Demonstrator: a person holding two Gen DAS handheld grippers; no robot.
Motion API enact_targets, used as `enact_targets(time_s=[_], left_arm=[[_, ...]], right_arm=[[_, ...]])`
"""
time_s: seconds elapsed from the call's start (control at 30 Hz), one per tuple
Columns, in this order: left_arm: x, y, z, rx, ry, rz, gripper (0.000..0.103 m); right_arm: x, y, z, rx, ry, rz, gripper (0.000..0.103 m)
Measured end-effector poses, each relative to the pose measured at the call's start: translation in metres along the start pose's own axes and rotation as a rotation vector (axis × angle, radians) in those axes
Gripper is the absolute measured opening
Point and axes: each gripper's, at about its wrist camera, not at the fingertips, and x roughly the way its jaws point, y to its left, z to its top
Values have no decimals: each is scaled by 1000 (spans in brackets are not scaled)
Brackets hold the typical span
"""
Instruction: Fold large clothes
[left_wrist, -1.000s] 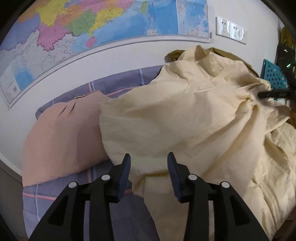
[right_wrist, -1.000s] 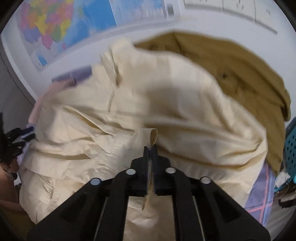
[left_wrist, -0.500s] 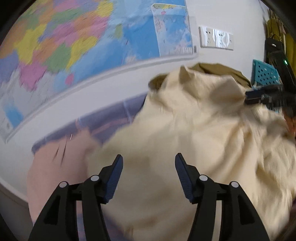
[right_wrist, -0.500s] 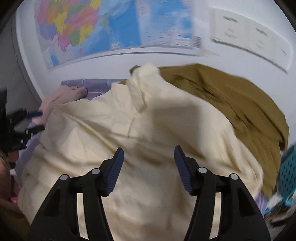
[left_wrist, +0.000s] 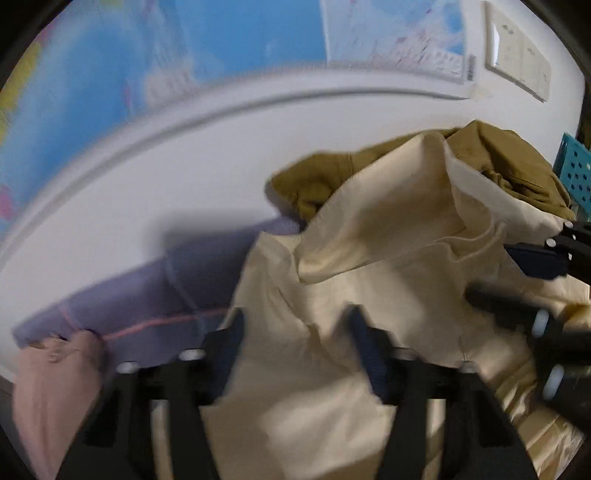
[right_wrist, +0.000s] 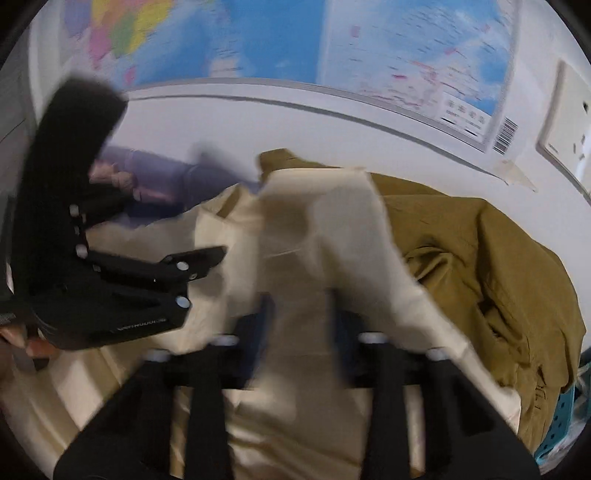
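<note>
Cloth now fills both views: the cream shirt (left_wrist: 369, 258) lies heaped on the bed, lower centre. Left gripper (left_wrist: 295, 332), having travelled right, has just been closing, jaws apart astride a fold. Right gripper (right_wrist: 301, 314), having released its pinch, likewise narrows unclamped. A fresh grasp seems imminent.
</note>
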Motion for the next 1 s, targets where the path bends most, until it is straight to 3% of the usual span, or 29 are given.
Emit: enact_targets(time_s=[0.03,0.07,0.17,0.33,0.47,0.6,0.63,0.67,0.7,0.73,0.87,0.93,1.0], left_arm=[[2,0,1,-14,0,-57,7],[1,0,1,-23,-9,-62,3],[-10,-6,5,0,-77,0,2],[-46,11,22,-66,-208,67,1],[-53,14,25,-72,-218,156,4],[-71,11,2,-52,-216,189,10],[-81,10,-7,-44,-232,203,10],[-93,10,-18,-26,-253,196,15],[-105,9,-30,-7,-265,189,18],[-113,6,-38,7,-274,182,19],[-165,11,-101,64,-301,111,37],[-182,22,-136,53,-292,63,43],[-199,29,-175,28,-267,5,43]], right_arm=[[0,-5,2,14,-3,24,16],[-2,-5,5,7,-9,26,15],[-19,-6,19,-17,-56,54,15],[-45,-14,45,38,-180,99,15],[-11,-14,62,54,-146,51,15],[16,-20,56,99,-55,25,18],[9,-20,54,107,-58,39,22],[-1,-21,51,108,-69,60,37],[-13,-22,45,102,-78,56,48],[-32,-24,37,86,-97,31,64],[-126,-28,-25,13,-154,120,75],[-163,-39,-72,43,-168,153,81],[-185,-55,-122,116,-142,180,81]])
